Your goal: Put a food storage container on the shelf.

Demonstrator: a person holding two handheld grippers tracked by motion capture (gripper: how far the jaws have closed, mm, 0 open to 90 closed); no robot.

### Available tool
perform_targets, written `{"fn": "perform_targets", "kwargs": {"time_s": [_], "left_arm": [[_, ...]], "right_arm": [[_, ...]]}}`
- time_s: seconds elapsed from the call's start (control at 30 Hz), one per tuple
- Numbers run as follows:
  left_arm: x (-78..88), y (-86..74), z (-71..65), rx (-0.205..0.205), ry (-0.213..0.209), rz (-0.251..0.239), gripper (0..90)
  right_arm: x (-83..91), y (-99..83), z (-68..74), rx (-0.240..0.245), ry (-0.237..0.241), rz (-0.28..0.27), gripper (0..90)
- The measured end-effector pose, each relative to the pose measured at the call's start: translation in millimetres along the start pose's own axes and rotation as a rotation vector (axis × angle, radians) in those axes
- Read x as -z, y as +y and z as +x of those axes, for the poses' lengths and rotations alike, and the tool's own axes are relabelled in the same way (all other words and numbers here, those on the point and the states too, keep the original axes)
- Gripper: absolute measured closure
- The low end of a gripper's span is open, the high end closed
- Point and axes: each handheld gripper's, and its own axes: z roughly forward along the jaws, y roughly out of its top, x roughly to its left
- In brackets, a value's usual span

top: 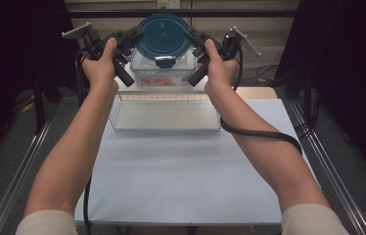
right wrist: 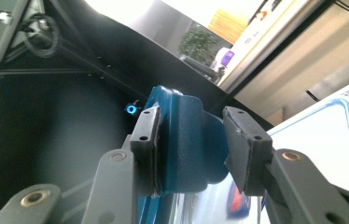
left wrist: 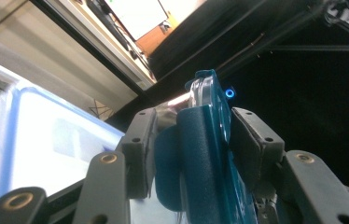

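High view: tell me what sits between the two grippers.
In the high view, the clear container with the blue lid is held between the left gripper and the right gripper, raised above the wire basket.

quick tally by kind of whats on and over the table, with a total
clear container with teal lid: 1
wire basket: 1
grippers: 2, left gripper and right gripper, each clamped on a lid latch
total: 4
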Motion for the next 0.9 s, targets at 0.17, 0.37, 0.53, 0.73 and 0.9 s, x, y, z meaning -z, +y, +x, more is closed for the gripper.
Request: {"fn": "perform_targets", "kwargs": {"time_s": [0.17, 0.37, 0.53, 0.73, 0.9], "left_arm": [[-13.3, 7.5, 14.7, 0.026, 0.026, -0.012, 52.7], [-21.7, 7.9, 22.0, 0.036, 0.061, 0.008, 52.6], [-22.3, 4.7, 21.0, 0.015, 0.094, 0.016, 50.3], [-15.0, 2.9, 10.8, -0.073, 0.103, 0.024, 37.3], [3.2, -5.4, -1.4, -0.134, 0.096, -0.002, 25.0]], "right_arm": [[-18.6, 4.7, -6.6, -0.024, -0.054, 0.013, 58.4], [-30.6, 8.0, -17.7, -0.077, -0.104, 0.022, 57.3], [-34.6, 9.2, -19.4, -0.106, -0.133, 0.028, 55.6], [-30.4, 12.7, -18.4, -0.008, -0.117, 0.018, 40.6], [-6.6, 11.4, -8.9, 0.052, -0.058, -0.007, 32.0]]}}
